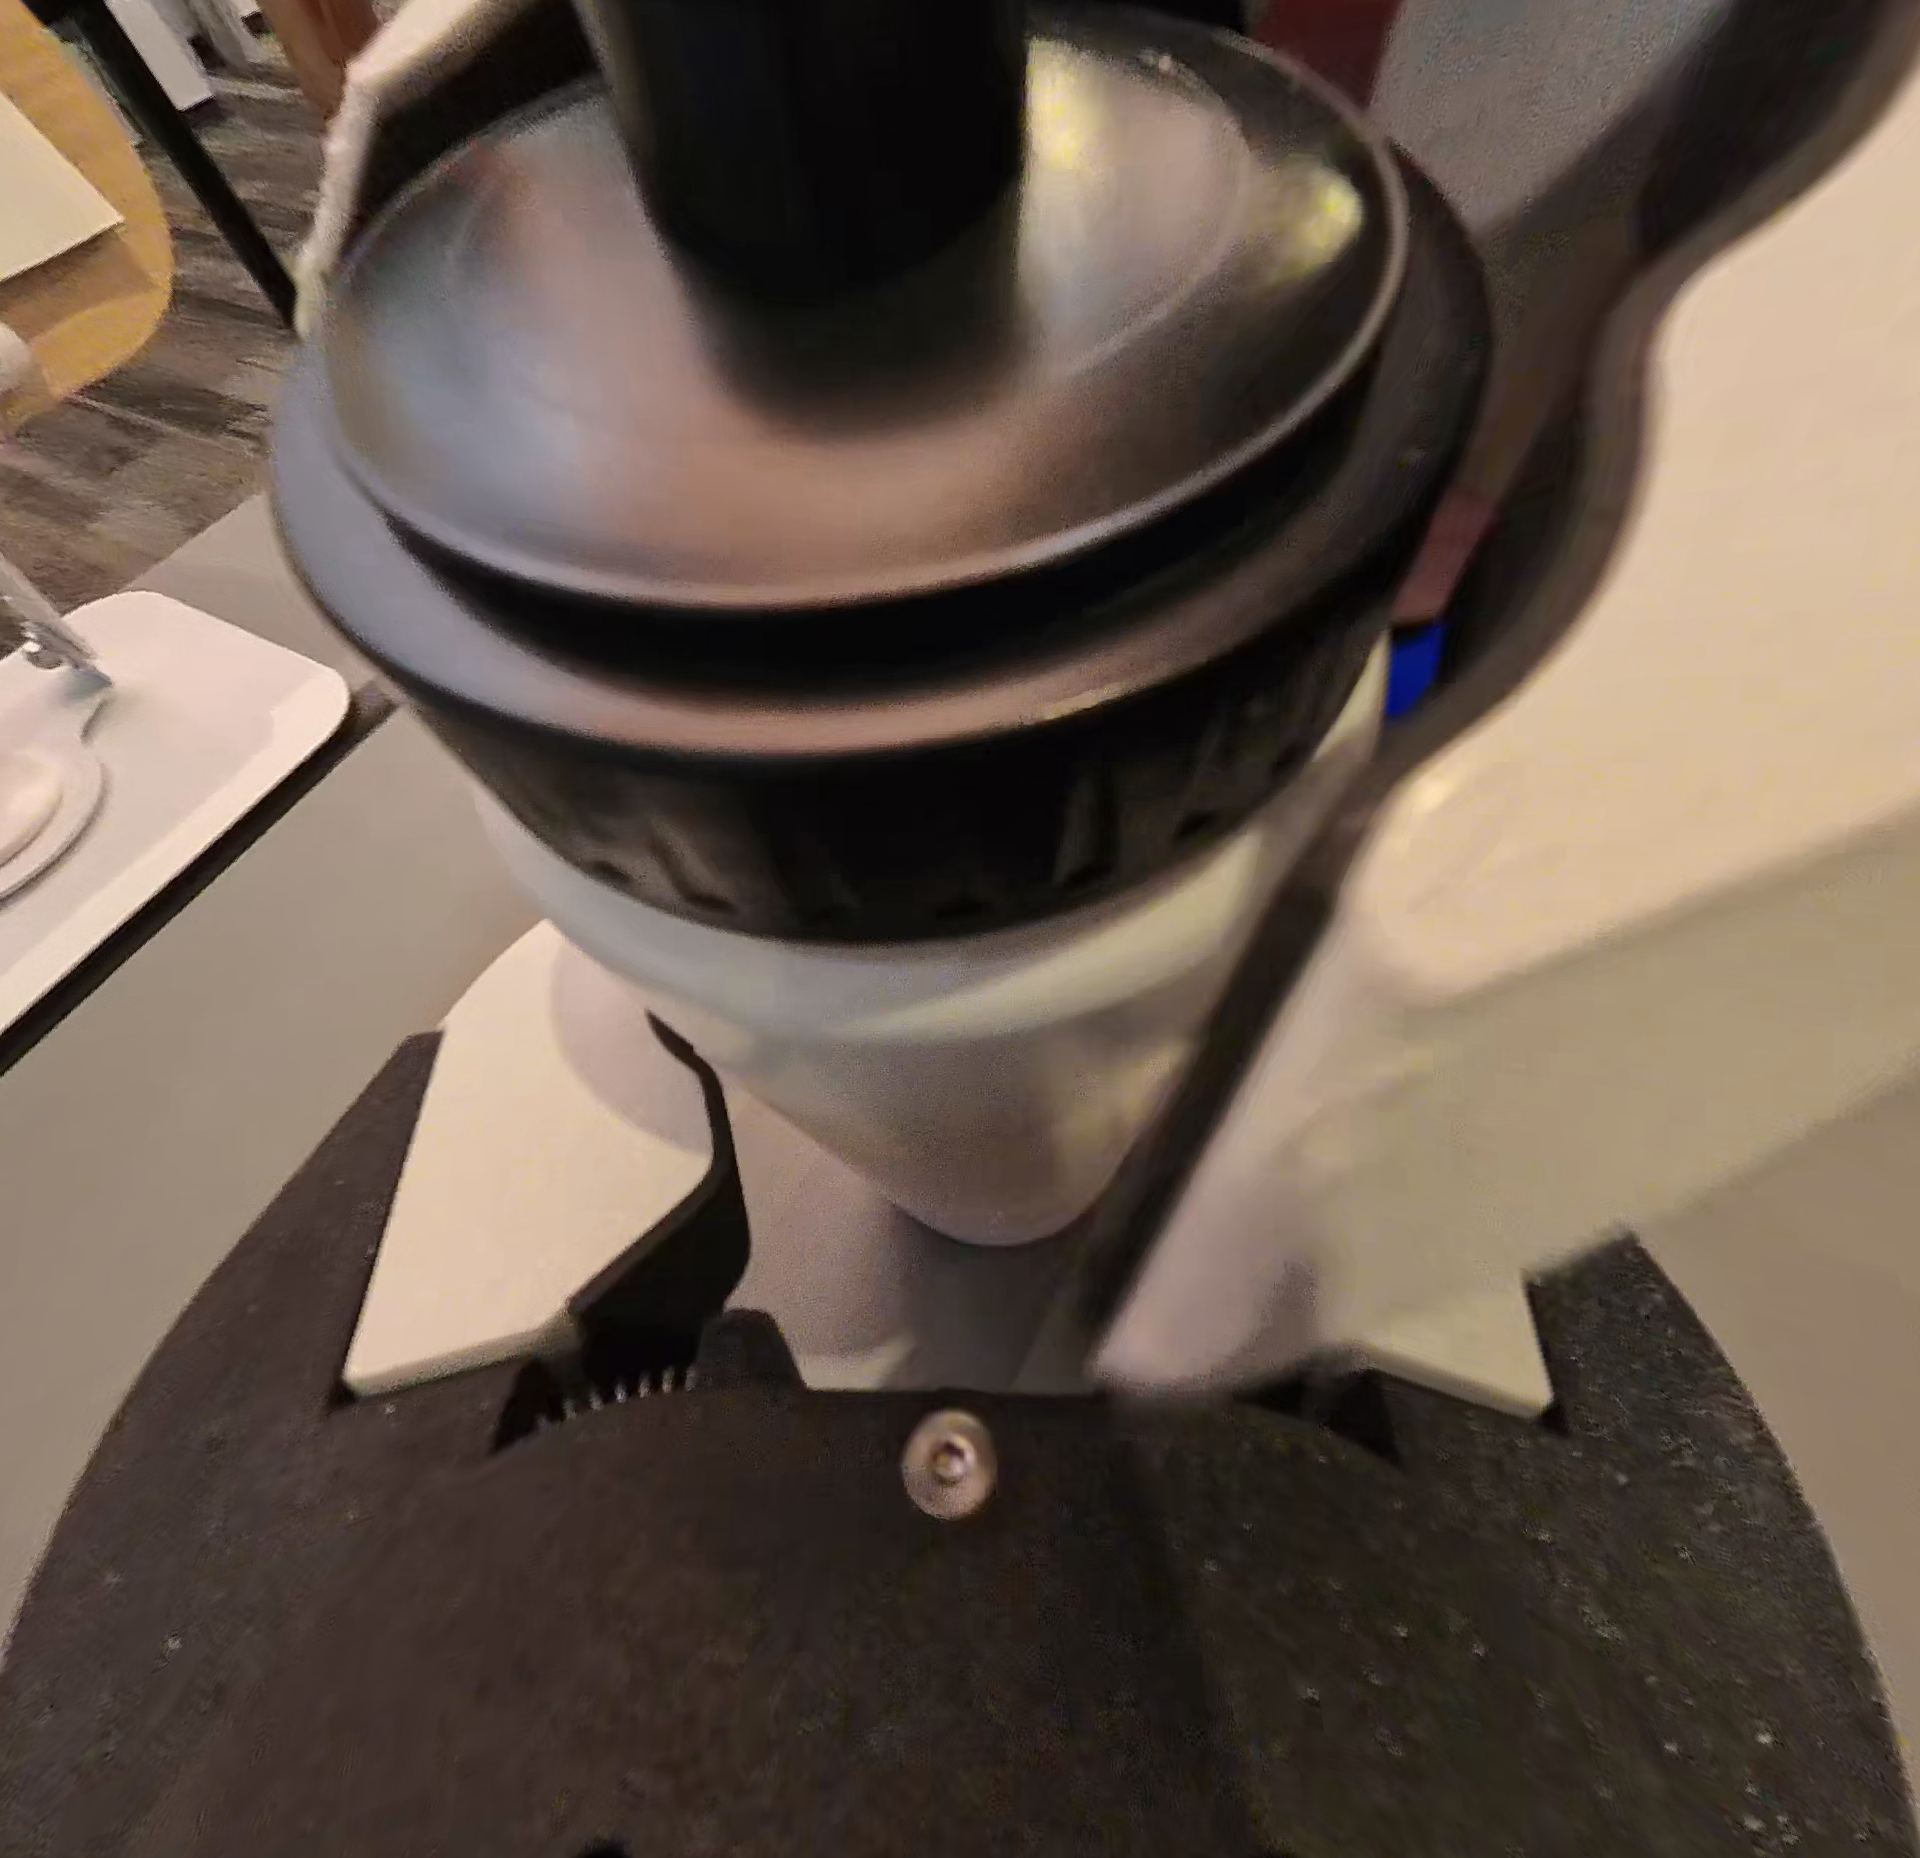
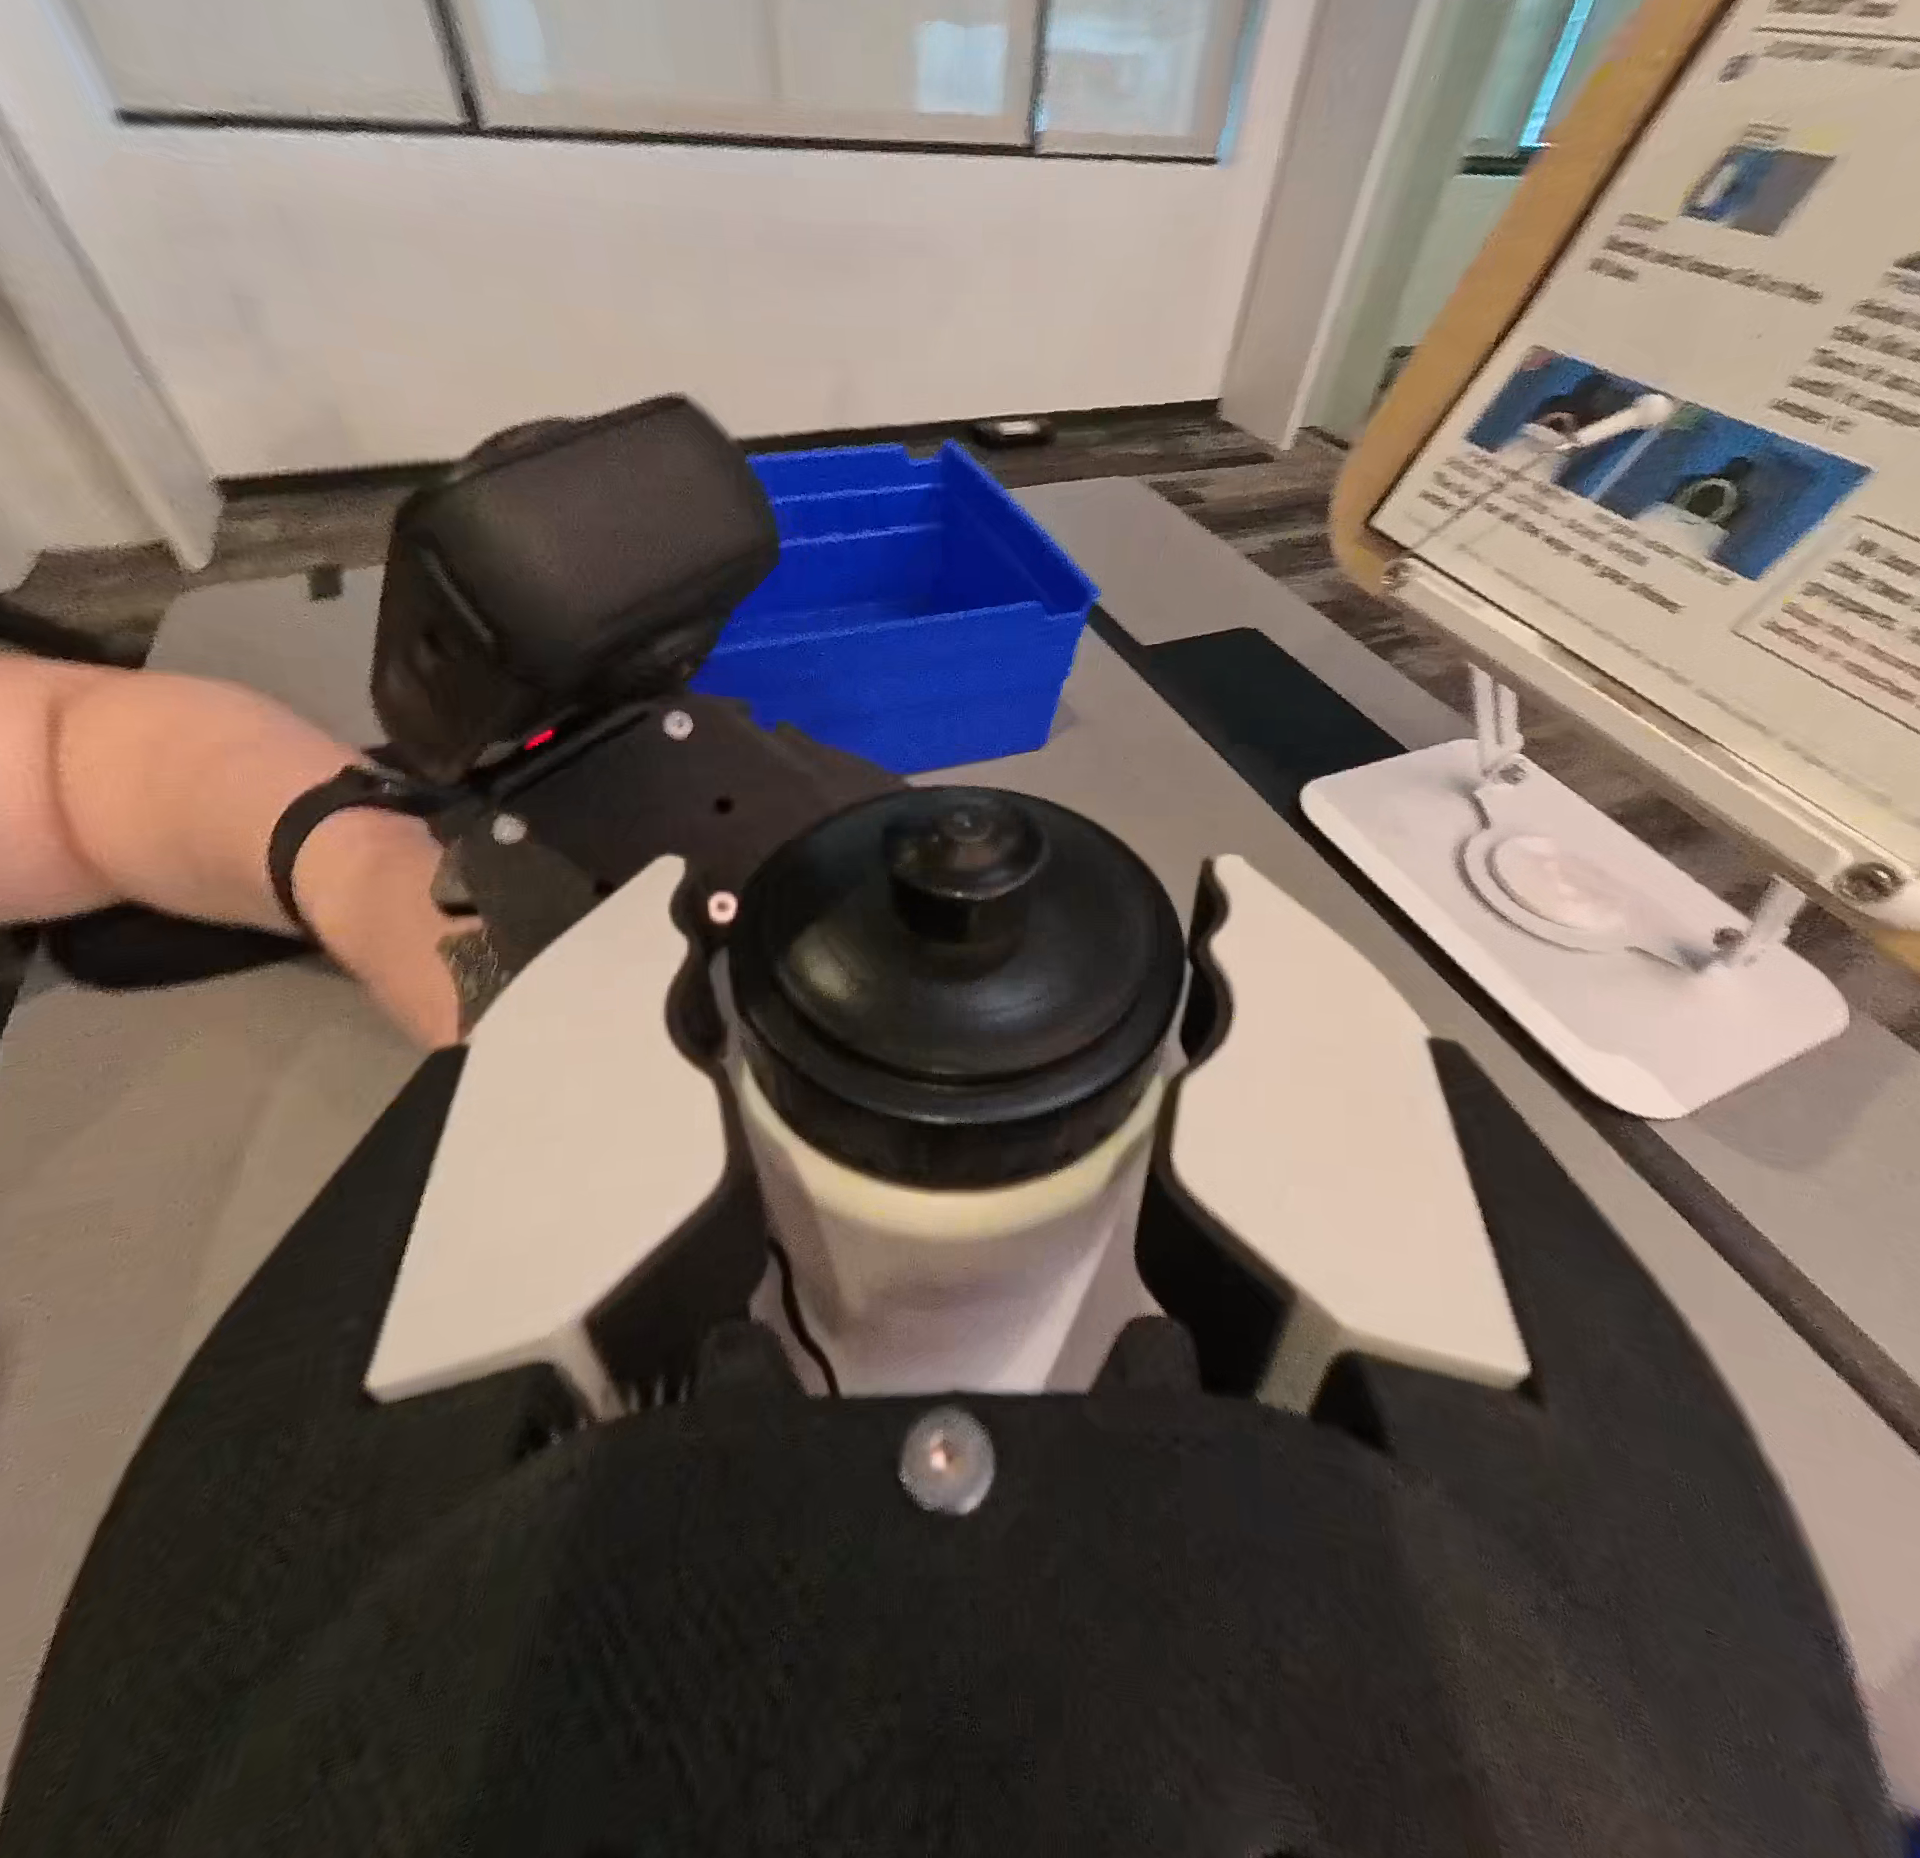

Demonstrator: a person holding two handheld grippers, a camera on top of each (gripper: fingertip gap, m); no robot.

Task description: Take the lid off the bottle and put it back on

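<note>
A white bottle point(image 2: 935, 1268) with a black lid point(image 2: 956, 987) and a black spout stands upright over the grey table point(image 2: 1195, 561). My right gripper point(image 2: 951, 977) has its white fingers on both sides of the lid, and the dark pads touch its rim. The left gripper's black body point(image 2: 644, 800) comes in from the left behind the bottle, with its fingertips hidden. In the left wrist view the lid point(image 1: 852, 458) and the bottle point(image 1: 883, 998) fill the frame. My left gripper point(image 1: 935, 1112) is closed on the bottle's body below the lid. That view is blurred.
A blue open bin point(image 2: 914, 603) stands on the table behind the bottle. A white stand base point(image 2: 1558, 925) and a board with printed sheets point(image 2: 1714, 354) are at the right. A person's forearm point(image 2: 156, 790) lies at the left.
</note>
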